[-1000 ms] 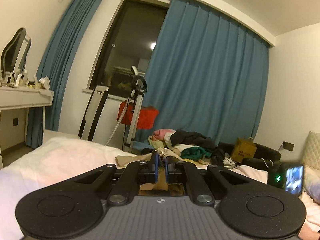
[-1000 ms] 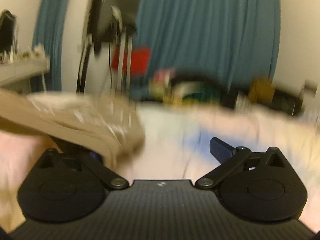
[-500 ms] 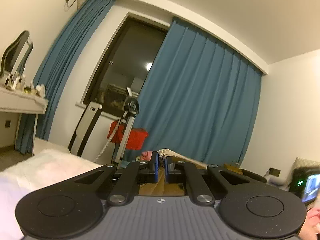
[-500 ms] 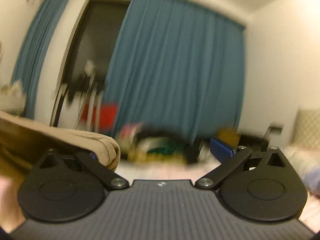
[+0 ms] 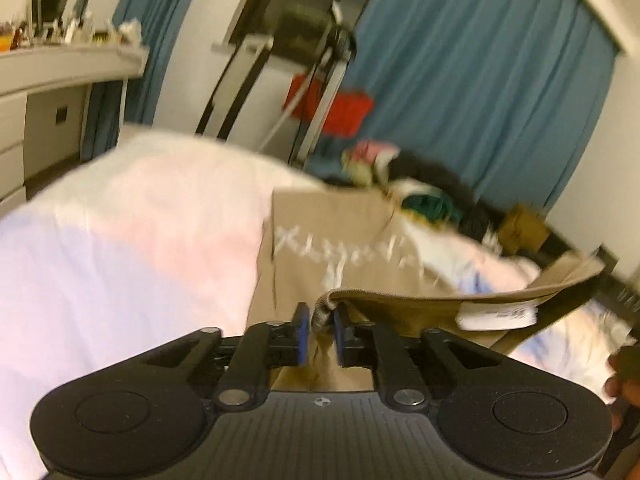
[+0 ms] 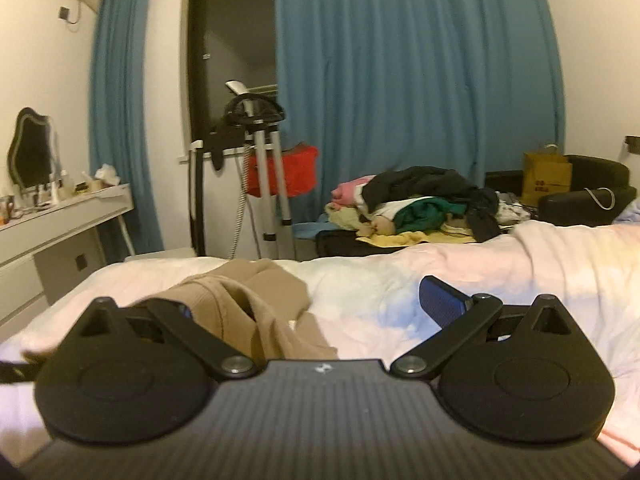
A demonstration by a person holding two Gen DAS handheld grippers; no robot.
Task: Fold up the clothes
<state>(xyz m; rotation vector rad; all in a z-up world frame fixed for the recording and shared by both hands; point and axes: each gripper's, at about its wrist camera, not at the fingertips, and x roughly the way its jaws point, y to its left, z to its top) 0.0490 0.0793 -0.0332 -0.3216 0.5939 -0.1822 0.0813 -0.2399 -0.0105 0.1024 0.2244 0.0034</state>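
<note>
Tan garment [image 5: 340,248]: lies on the bed, white lettering on its flat panel; one edge lifted off the panel and running toward the left gripper; a white label [image 5: 496,314] hangs from that raised edge.
Same garment, right wrist view [image 6: 256,304]: bunched in folds on the bed's near edge, partly between the right gripper's fingers.
Left gripper [image 5: 318,334]: jaws opening, blue pads a narrow gap apart; the ribbed hem of the garment sits between them; whether the pads still press on it cannot be told, as the view is blurred.
Right gripper [image 6: 308,304]: released, fingers spread wide; right blue pad [image 6: 442,300] clear of the cloth; left finger partly hidden behind the folds.
Bed [image 6: 400,280]: pale pink-white cover, creased.
Clothes pile [image 6: 420,204]: mixed black, green, pink and yellow items beyond the bed's far edge.
Curtains [image 6: 400,80]: blue, behind the pile.
Dressing table [image 6: 60,216]: white, left of the bed, with mirror and small bottles.
Hand [image 5: 624,388]: part visible at the right edge of the left wrist view.
</note>
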